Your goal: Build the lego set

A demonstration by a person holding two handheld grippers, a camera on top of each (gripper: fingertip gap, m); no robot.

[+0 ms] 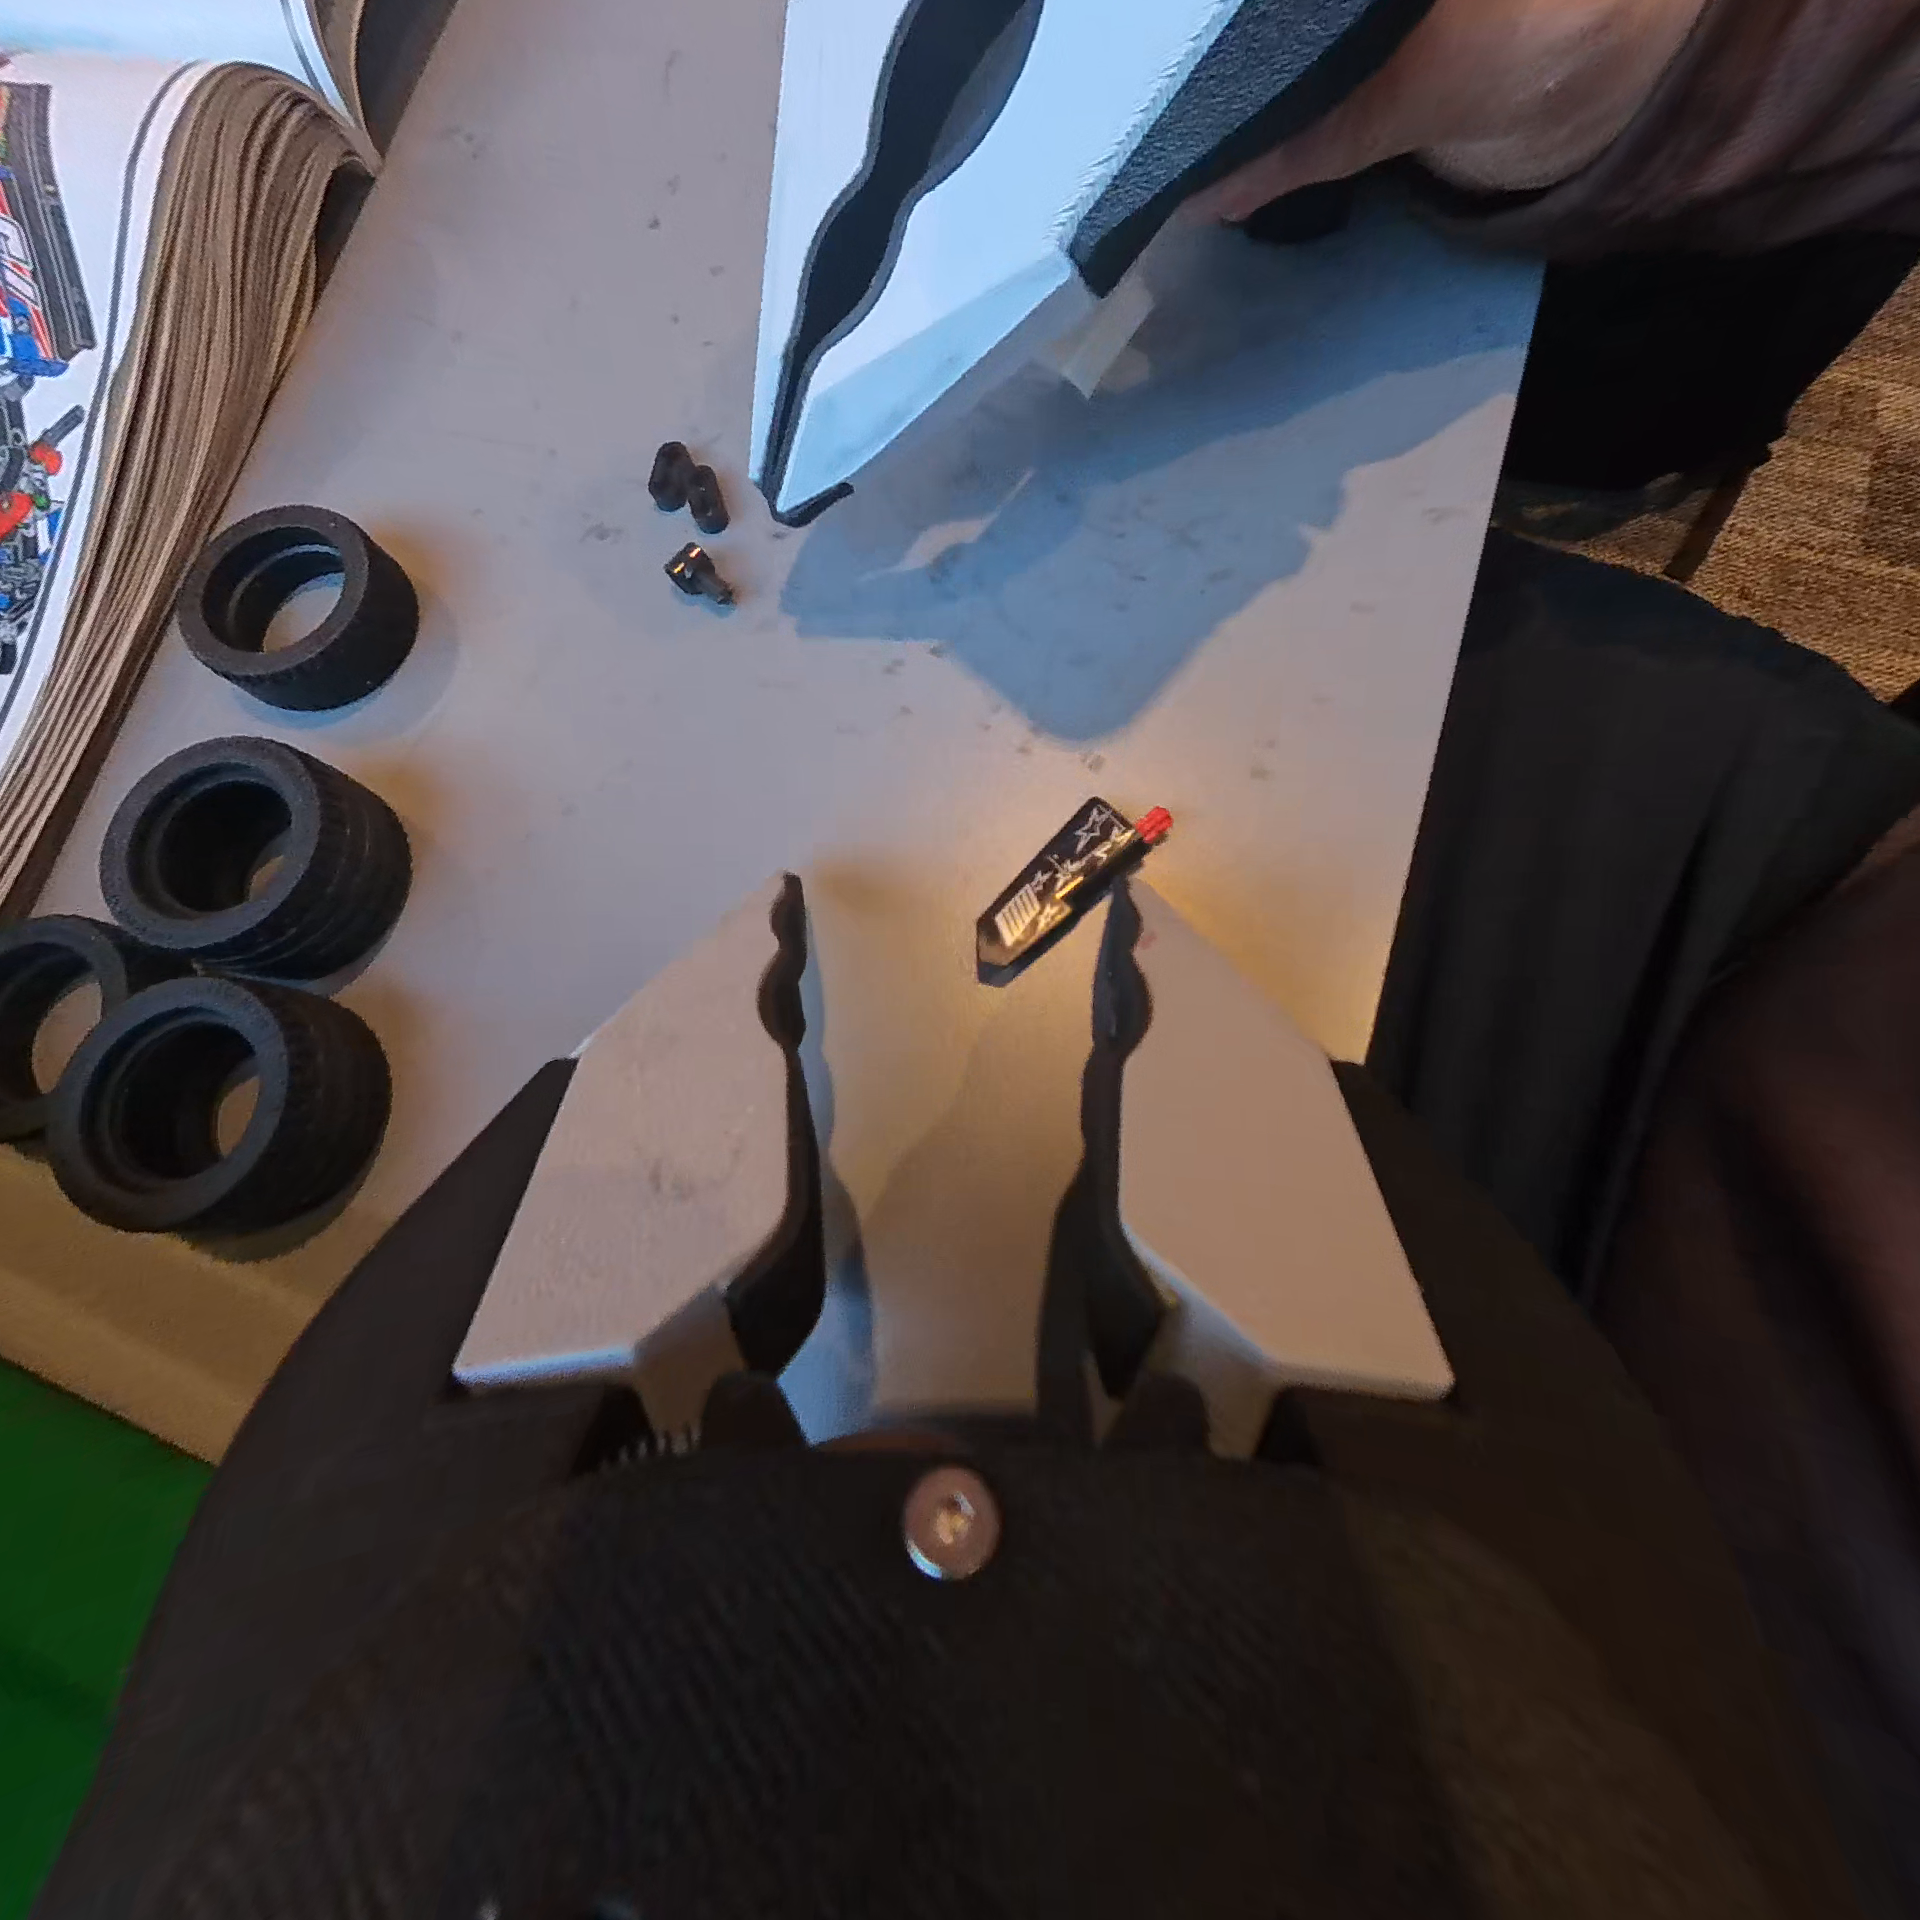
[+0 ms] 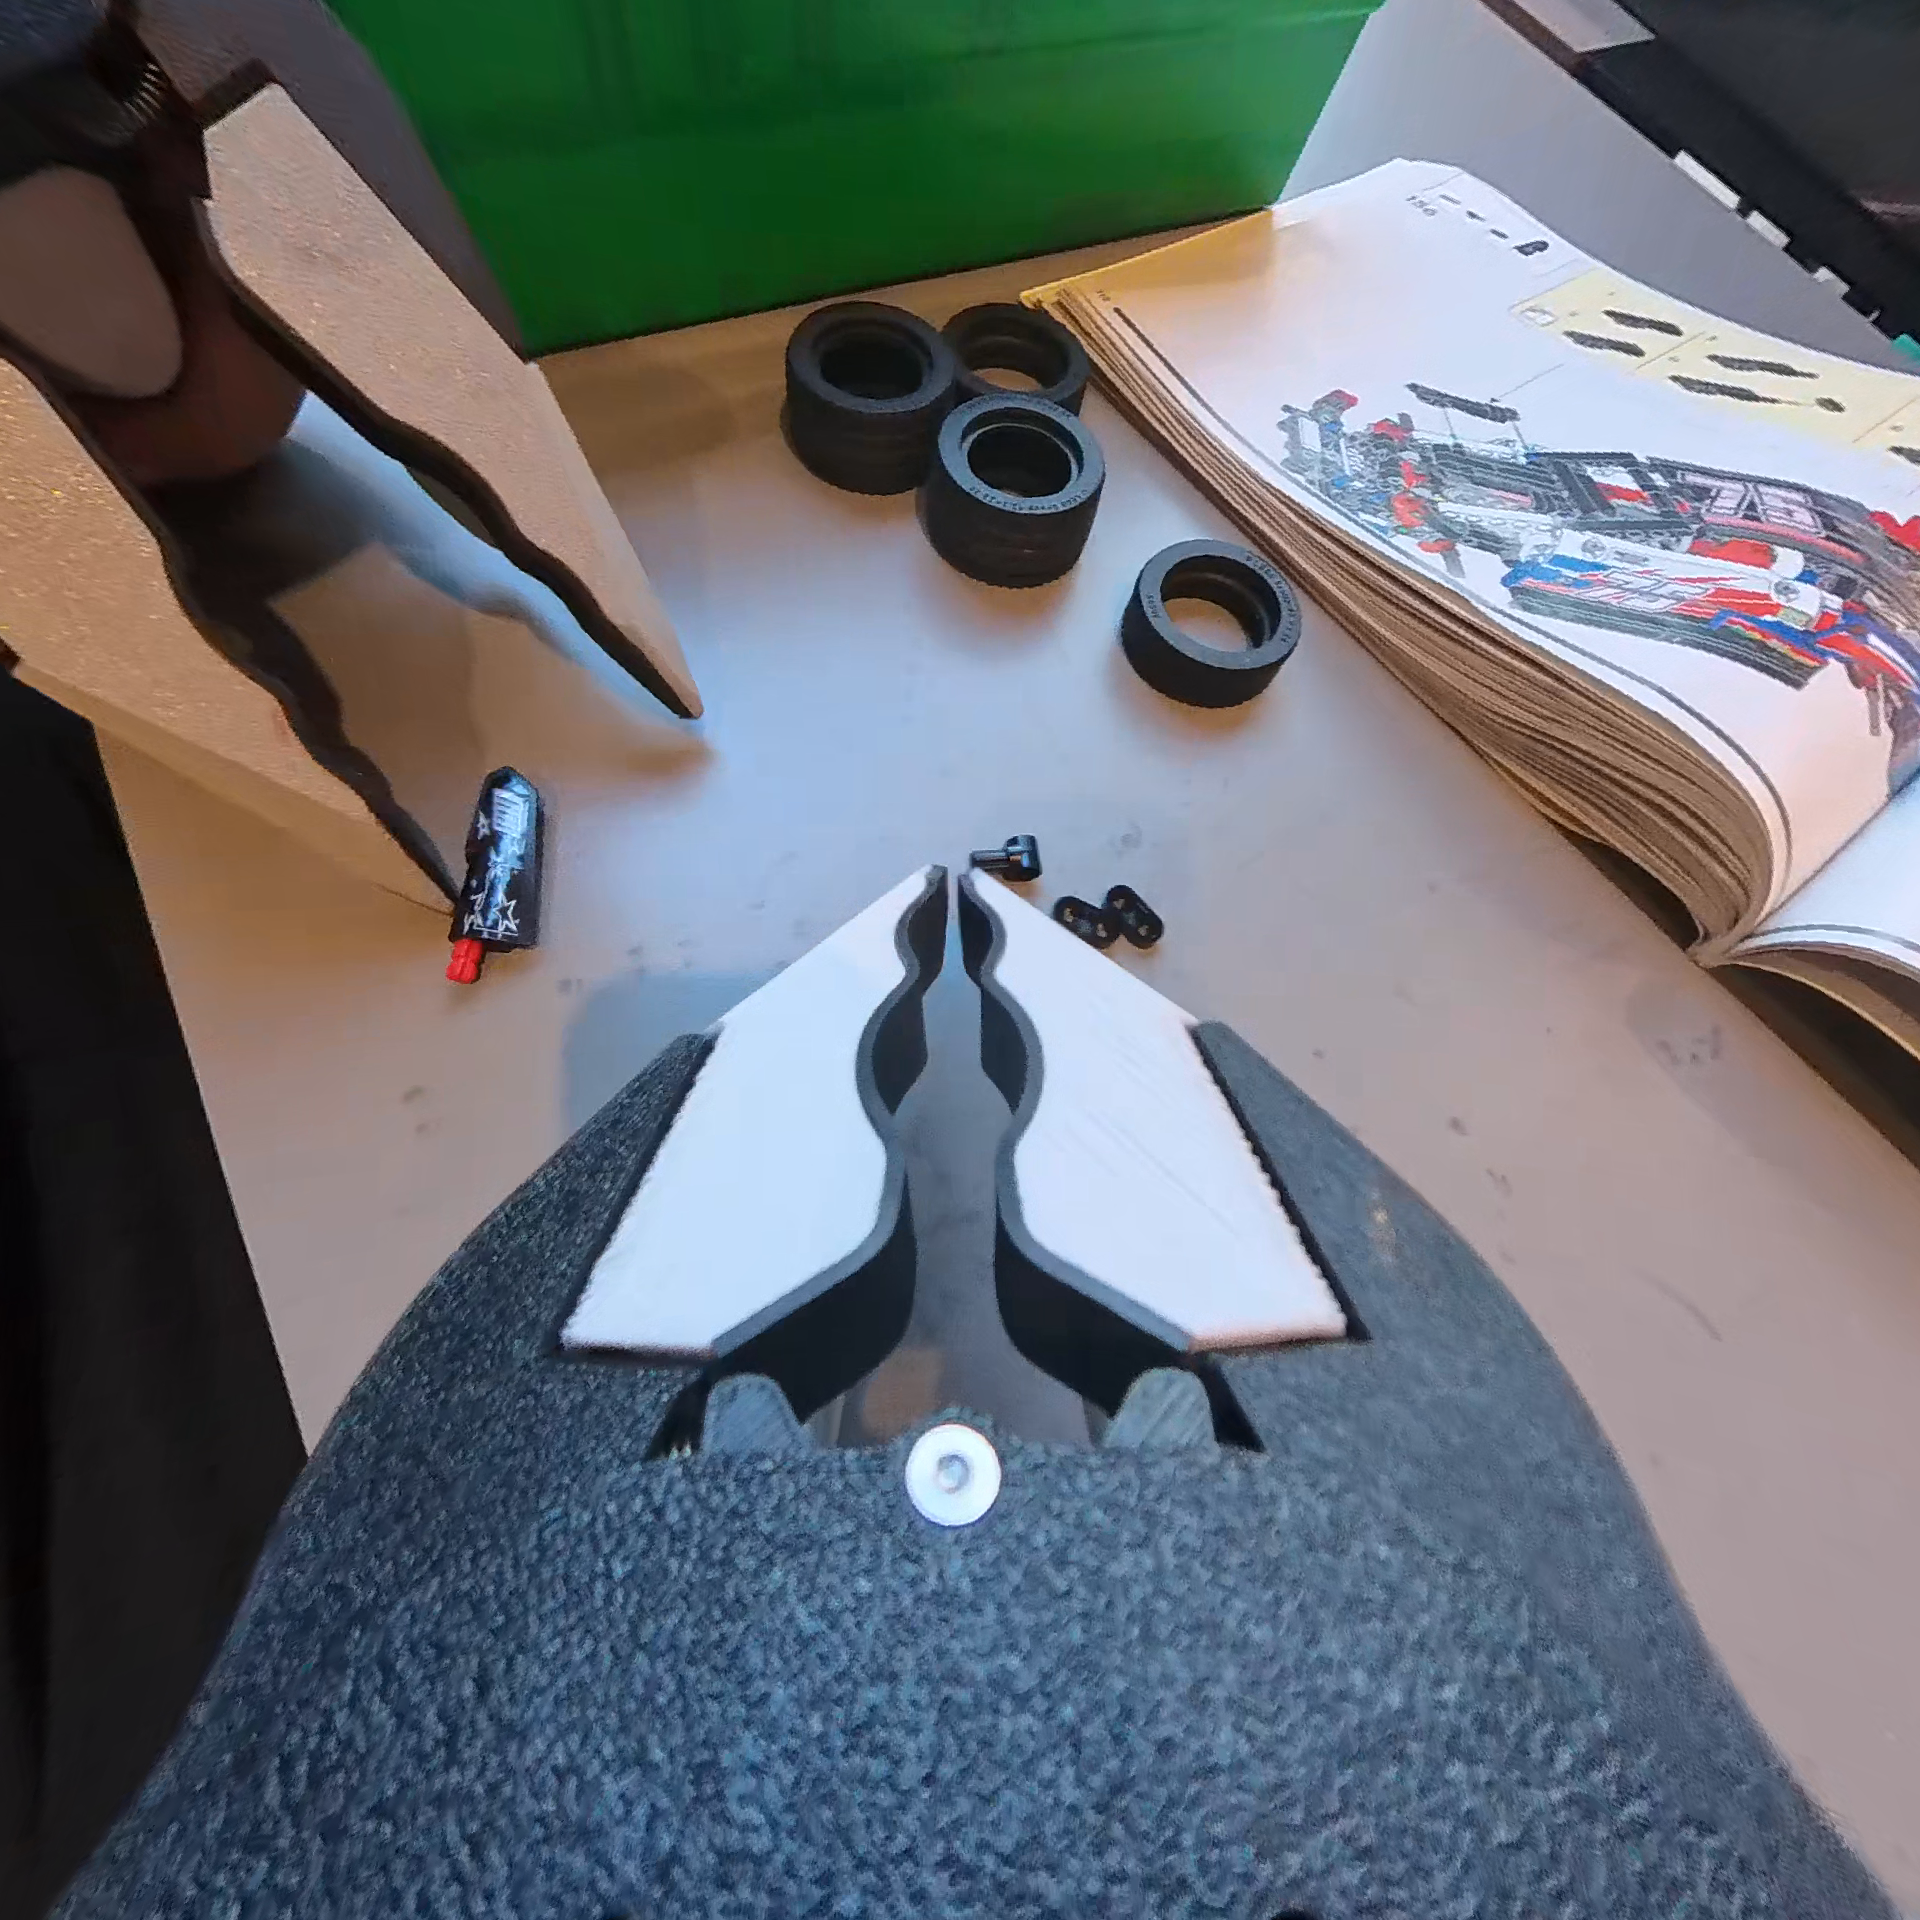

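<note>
Hovering: left gripper (image 1: 951, 899) spread beside black panel (image 1: 1055, 894).

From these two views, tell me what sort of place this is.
Most likely a hobby or work table set up for toy building, indoors. A thick instruction booklet lies open on the pale tabletop, loose black tyres sit beside it, and a green bin stands at the far edge.

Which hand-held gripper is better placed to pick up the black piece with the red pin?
The left hand-held gripper. It is open, and one fingertip is right beside the black piece with the red pin. The right hand-held gripper is nearly shut and sits by the small black connectors.
</note>
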